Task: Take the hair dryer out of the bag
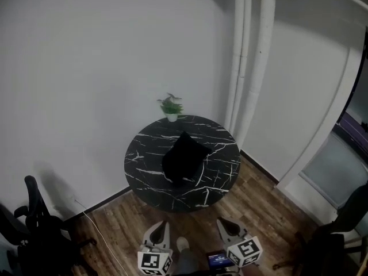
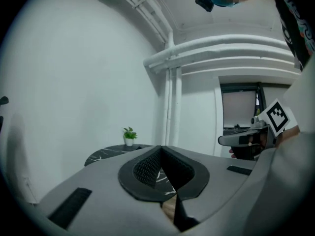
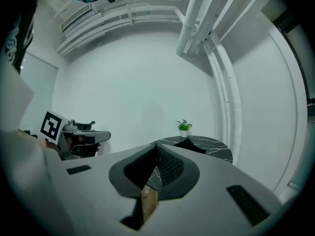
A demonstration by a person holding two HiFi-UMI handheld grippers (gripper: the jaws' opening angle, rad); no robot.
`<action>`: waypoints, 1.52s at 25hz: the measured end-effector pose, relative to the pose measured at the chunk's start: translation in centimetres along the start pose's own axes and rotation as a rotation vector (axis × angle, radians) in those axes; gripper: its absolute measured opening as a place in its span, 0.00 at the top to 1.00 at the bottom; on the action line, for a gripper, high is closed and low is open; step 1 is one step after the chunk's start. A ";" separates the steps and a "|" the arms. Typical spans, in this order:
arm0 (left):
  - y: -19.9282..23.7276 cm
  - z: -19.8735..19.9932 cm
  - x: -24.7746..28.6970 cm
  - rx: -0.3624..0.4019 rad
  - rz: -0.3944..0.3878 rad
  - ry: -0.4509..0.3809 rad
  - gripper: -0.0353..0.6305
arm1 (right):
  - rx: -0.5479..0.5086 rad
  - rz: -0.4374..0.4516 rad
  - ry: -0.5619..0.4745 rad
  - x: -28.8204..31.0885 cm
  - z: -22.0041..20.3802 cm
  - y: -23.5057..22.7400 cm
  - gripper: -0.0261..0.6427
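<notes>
Your left gripper (image 1: 165,225) and right gripper (image 1: 221,223) are both closed tight and hold nothing. Well ahead of them a black bag (image 1: 184,157) sits on the round marble table (image 1: 144,174). The hair dryer is out of sight, presumably inside. This looks like the approach step: next you'd close in, open both grippers and find the bag's mouth.

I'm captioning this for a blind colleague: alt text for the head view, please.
A black bag lies on a round black marble-look table, a small potted plant at its far edge. Nearer, the left gripper and right gripper hover shut over wood floor.
</notes>
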State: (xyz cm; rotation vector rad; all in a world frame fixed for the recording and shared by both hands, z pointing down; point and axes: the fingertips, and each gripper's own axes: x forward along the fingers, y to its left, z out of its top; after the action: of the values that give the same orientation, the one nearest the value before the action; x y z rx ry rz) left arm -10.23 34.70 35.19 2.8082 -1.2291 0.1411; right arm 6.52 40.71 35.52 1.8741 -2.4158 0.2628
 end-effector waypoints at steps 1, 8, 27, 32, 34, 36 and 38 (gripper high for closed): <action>0.8 -0.1 1.1 -0.009 -0.002 0.008 0.93 | 0.005 -0.002 0.010 1.2 -0.2 -0.4 0.93; 5.8 -0.3 9.5 0.017 -0.058 0.067 0.93 | 0.044 -0.031 0.063 9.6 -0.3 -3.2 0.93; 19.1 -0.2 23.0 0.009 -0.100 0.113 0.93 | 0.047 -0.057 0.116 27.7 2.1 -6.9 0.93; 20.0 -0.6 25.6 0.011 -0.140 0.128 0.93 | 0.051 -0.110 0.147 28.5 1.8 -8.3 0.93; 20.2 -1.1 26.1 0.016 -0.145 0.141 0.93 | 0.054 -0.131 0.158 28.4 1.1 -8.7 0.93; 20.4 -1.4 26.3 0.016 -0.143 0.148 0.93 | 0.050 -0.142 0.163 28.2 0.6 -8.9 0.93; 20.4 -1.5 26.4 0.014 -0.137 0.144 0.93 | 0.033 -0.145 0.156 28.1 0.4 -9.2 0.93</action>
State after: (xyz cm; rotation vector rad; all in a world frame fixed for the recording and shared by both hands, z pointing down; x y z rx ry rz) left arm -7.47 1.83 40.30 2.8252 -1.0070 0.3379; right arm 8.33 11.67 40.54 1.9514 -2.1765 0.4241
